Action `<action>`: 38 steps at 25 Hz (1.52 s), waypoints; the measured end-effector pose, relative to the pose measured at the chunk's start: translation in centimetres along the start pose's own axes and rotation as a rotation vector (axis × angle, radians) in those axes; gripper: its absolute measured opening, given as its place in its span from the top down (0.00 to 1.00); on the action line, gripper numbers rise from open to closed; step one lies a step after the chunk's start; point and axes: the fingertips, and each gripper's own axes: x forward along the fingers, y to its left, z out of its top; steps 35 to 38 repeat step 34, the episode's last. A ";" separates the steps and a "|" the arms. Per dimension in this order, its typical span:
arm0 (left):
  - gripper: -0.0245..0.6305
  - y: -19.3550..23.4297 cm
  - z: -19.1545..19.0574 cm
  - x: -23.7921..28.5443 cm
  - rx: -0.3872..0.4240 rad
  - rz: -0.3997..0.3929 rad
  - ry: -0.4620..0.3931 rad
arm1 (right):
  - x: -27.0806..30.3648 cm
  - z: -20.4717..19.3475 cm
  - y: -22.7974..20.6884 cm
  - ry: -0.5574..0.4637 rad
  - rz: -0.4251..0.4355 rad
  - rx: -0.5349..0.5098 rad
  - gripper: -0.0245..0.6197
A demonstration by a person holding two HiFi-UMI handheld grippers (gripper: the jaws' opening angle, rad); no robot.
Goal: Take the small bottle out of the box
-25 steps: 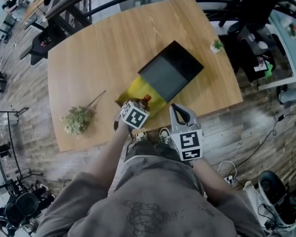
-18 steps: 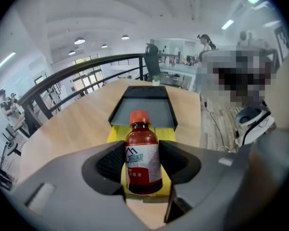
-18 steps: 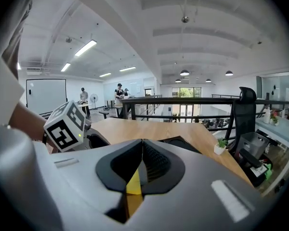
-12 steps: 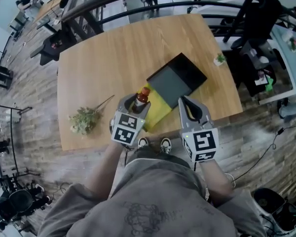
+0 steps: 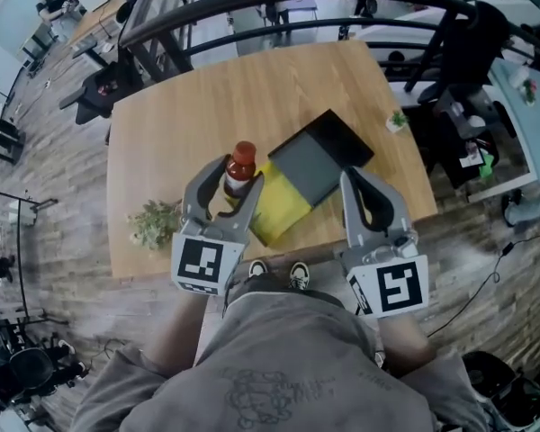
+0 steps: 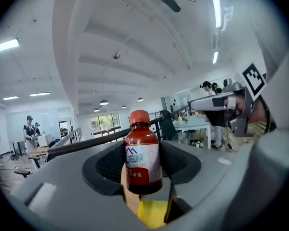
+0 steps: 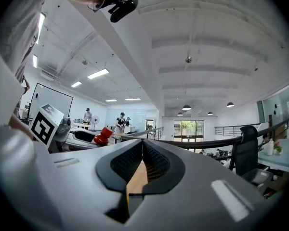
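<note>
An open-plan office. Desks (image 6: 201,121) and an office chair (image 7: 244,151) stand beyond a black railing (image 7: 208,141), under ceiling strip lights (image 6: 216,4).

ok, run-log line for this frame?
left hand-held gripper: shut on small bottle, out of box | right hand-held gripper: shut, empty | box: on table

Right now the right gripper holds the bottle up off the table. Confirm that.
Not right: it is the left gripper that holds the bottle up off the table. The left gripper view shows the bottle clamped between its jaws.
</note>
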 end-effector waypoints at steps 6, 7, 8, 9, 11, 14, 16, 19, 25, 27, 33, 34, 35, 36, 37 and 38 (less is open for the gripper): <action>0.63 -0.7 3.5 -2.8 0.064 0.010 -0.065 | -2.0 3.6 -0.2 -0.078 -0.004 -0.006 0.94; 0.63 -0.9 3.7 -3.3 0.072 0.010 -0.071 | -2.3 4.0 -0.1 -0.087 0.002 -0.006 0.94; 0.63 -1.1 3.9 -3.8 0.072 0.009 -0.078 | -2.6 4.2 0.1 -0.091 0.011 -0.008 0.94; 0.63 -1.2 4.1 -4.2 0.065 0.010 -0.086 | -2.9 4.4 0.3 -0.093 0.020 -0.013 0.94; 0.63 -1.2 4.1 -5.1 0.045 0.014 -0.097 | -3.2 4.3 0.9 -0.090 0.033 -0.017 0.95; 0.63 -1.2 3.2 -6.1 0.012 0.022 -0.082 | -3.5 3.3 1.8 -0.066 0.055 -0.008 0.95; 0.63 -1.2 2.4 -6.3 -0.002 0.028 -0.060 | -3.4 2.6 2.2 -0.048 0.068 0.004 0.94; 0.63 -1.1 1.6 -6.6 -0.016 0.037 -0.035 | -3.0 2.1 2.5 -0.034 0.082 0.007 0.95; 0.63 -0.9 1.5 -6.7 -0.019 0.056 -0.034 | -3.1 1.8 2.4 -0.028 0.076 0.003 0.94; 0.63 -0.8 1.6 -6.6 -0.023 0.058 -0.036 | -3.1 1.7 2.4 -0.026 0.072 -0.003 0.95; 0.63 -0.5 1.4 -6.6 -0.020 0.049 -0.033 | -2.8 1.6 2.6 -0.019 0.068 0.006 0.95; 0.63 -0.4 1.4 -6.7 -0.021 0.048 -0.032 | -2.7 1.6 2.6 -0.018 0.066 0.006 0.95; 0.63 -0.4 1.4 -6.7 -0.021 0.048 -0.032 | -2.7 1.6 2.6 -0.018 0.066 0.006 0.95; 0.63 -0.4 1.4 -6.7 -0.021 0.048 -0.032 | -2.7 1.6 2.6 -0.018 0.066 0.006 0.95; 0.63 -0.4 1.4 -6.7 -0.021 0.048 -0.032 | -2.7 1.6 2.6 -0.018 0.066 0.006 0.95; 0.63 -0.4 1.4 -6.7 -0.021 0.048 -0.032 | -2.7 1.6 2.6 -0.018 0.066 0.006 0.95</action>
